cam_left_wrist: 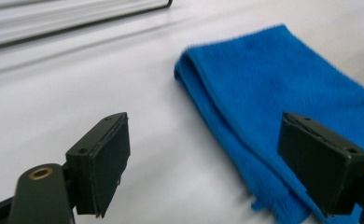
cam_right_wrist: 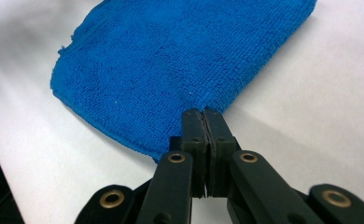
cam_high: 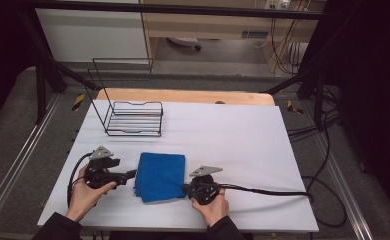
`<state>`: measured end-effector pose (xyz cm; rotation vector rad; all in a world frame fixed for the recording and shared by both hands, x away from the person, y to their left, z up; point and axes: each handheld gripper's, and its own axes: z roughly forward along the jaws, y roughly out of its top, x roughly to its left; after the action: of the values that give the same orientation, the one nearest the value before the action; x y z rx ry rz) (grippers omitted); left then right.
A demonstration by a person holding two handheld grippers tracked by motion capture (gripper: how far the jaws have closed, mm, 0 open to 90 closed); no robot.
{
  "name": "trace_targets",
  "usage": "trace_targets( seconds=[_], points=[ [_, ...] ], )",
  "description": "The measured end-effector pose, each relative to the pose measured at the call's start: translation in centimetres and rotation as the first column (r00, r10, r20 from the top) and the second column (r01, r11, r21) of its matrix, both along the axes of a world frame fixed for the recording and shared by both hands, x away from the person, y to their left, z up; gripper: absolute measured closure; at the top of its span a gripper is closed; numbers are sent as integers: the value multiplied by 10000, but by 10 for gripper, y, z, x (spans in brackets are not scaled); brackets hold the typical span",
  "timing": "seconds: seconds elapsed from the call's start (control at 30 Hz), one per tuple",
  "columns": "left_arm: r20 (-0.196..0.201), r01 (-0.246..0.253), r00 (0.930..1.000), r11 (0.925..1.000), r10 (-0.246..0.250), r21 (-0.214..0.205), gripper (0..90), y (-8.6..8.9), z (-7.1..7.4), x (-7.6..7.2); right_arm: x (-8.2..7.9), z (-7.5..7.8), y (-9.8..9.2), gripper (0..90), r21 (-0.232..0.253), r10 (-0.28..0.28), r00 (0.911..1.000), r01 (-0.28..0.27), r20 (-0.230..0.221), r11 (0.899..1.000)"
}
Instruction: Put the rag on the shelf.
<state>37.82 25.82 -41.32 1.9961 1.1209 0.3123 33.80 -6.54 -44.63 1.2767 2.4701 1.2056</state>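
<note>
Jaws on the right gripper [cam_right_wrist: 203,116] are pressed flat together, their tips sitting right at the edge of the blue microfibre cloth [cam_right_wrist: 180,60]; whether a pinch of the fabric is caught between them I cannot tell from the right gripper view. On the left gripper [cam_left_wrist: 203,158] the jaws stand wide apart with nothing between them, one pad over bare white surface and the other over the near part of the cloth [cam_left_wrist: 283,93], whose folded edge shows as stacked layers.

From above, the cloth [cam_high: 160,176] lies folded into a rough square near the front edge of the bench [cam_high: 233,140], a little left of its middle. The left gripper [cam_high: 131,174] is just beside the cloth's left edge, held in the person's left hand [cam_high: 85,192], a black cable looping from it toward the front left corner. The right gripper [cam_high: 185,189] meets the cloth's right edge near its front corner, held in the right hand [cam_high: 212,205], and its cable [cam_high: 268,191] trails off along the bench toward the right edge.

Well behind the cloth, toward the back left corner, stands a black wire rack [cam_high: 133,119] with a tall thin wire back rising behind its low basket. A strip of bare wood shows along the far edge of the bench beyond the white covering.
</note>
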Motion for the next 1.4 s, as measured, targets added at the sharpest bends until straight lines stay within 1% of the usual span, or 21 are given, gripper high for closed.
trace_targets(
  seconds=[0.03, 0.1, 0.17, 0.2, 0.23, 0.27, 0.3, 0.4, 0.47, 0.53, 0.57, 0.6, 0.67, 0.73, 0.8, 1.0, 1.1, 1.23, 1.27, 1.33, 1.4],
  points=[
    [49, 10, 10000, 10000, -9, -24, 173, -3, 3, 4, 0, 0, -1, 876, 56, 2, 10000, -2, 62, 10000],
    [67, 66, 10000, 10000, -65, -43, 181, -8, 7, 12, 1, 0, -3, 809, 129, 39, 9997, -42, 233, 9999],
    [129, 99, 9999, 10000, -99, -7, 195, -13, 10, 23, 2, 1, -6, 703, 386, 84, 9988, -103, 482, 9992],
    [134, 145, 9998, 9999, -146, 24, 208, -17, 10, 30, 4, 2, -8, 663, 389, 54, 9985, -75, 540, 9992],
    [100, 176, 9998, 9998, -177, 99, 229, -20, 10, 34, 6, 4, -12, 613, 501, 65, 9981, -95, 607, 9987],
    [94, 135, 9999, 9997, -137, 202, 237, -22, 8, 38, 7, 5, -14, 568, 512, 84, 9968, -124, 793, 9986],
    [57, 177, 9998, 9996, -178, 211, 250, -25, 5, 43, 9, 7, -18, 542, 494, 63, 9957, -109, 922, 9987],
    [-246, 156, 9996, 9992, -146, 376, 317, -30, -4, 52, 14, 12, -27, 432, 659, 70, 9925, -151, 1223, 9977],
    [-457, 102, 9989, 9988, -80, 482, 389, -31, -9, 57, 18, 14, -32, 347, 576, 127, 9895, -212, 1440, 9981],
    [-620, -36, 9981, 9986, 69, 534, 473, -31, -15, 62, 23, 16, -36, 303, 545, 269, 9875, -358, 1556, 9979],
    [-662, -46, 9978, 9984, 83, 556, 512, -31, -17, 63, 24, 17, -39, 282, 609, 263, 9865, -366, 1619, 9975],
    [-777, -16, 9970, 9983, 61, 579, 531, -31, -19, 65, 25, 16, -40, 266, 624, 268, 9850, -379, 1703, 9973],
    [-802, 20, 9968, 9981, 30, 622, 576, -33, -22, 67, 27, 17, -43, 239, 596, 293, 9852, -398, 1688, 9974],
    [-852, 65, 9964, 9984, -17, 568, 610, -35, -25, 69, 29, 16, -44, 212, 492, 318, 9857, -405, 1658, 9980],
    [-849, 111, 9964, 9980, -58, 619, 631, -38, -28, 70, 30, 15, -44, 199, 380, 367, 9872, -431, 1555, 9983],
    [-927, 234, 9955, 9980, -180, 579, 704, -42, -32, 71, 34, 15, -44, 165, 288, 503, 9861, -555, 1582, 9980],
    [-975, 256, 9950, 9986, -211, 453, 727, -42, -33, 71, 36, 17, -45, 148, 307, 535, 9859, -591, 1587, 9978],
    [-1102, 288, 9936, 9990, -248, 355, 789, -42, -33, 70, 43, 20, -46, 132, 428, 416, 9864, -489, 1591, 9979],
    [-1078, 310, 9938, 9988, -267, 379, 798, -43, -33, 70, 46, 21, -47, 127, 451, 393, 9855, -474, 1650, 9979],
    [-1016, 394, 9942, 9981, -345, 466, 809, -43, -33, 70, 52, 22, -46, 127, 544, 200, 9869, -291, 1604, 9981],
    [-994, 418, 9944, 9981, -370, 462, 816, -43, -33, 70, 59, 21, -44, 130, 503, 55, 9873, -136, 1586, 9986]
  ],
)
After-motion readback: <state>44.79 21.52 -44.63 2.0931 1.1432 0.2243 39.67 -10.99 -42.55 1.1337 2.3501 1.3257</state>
